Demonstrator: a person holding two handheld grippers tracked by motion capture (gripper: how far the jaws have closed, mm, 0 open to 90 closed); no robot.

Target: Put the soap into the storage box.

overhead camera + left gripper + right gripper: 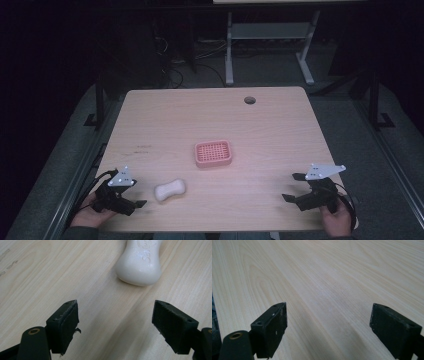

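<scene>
High view: soap beside left tongs

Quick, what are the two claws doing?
Left claw: open, empty, near the soap.
Right claw: open, empty.

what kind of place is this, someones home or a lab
Probably a lab or workshop set up for recording, not a home: a bare wooden table with a cable hole, loose cables on grey floor, and another desk frame behind.

Cut off and hard to read

The white waisted soap bar is running past the top edge in the left gripper view; its embossed lettering is staying unreadable.
</scene>
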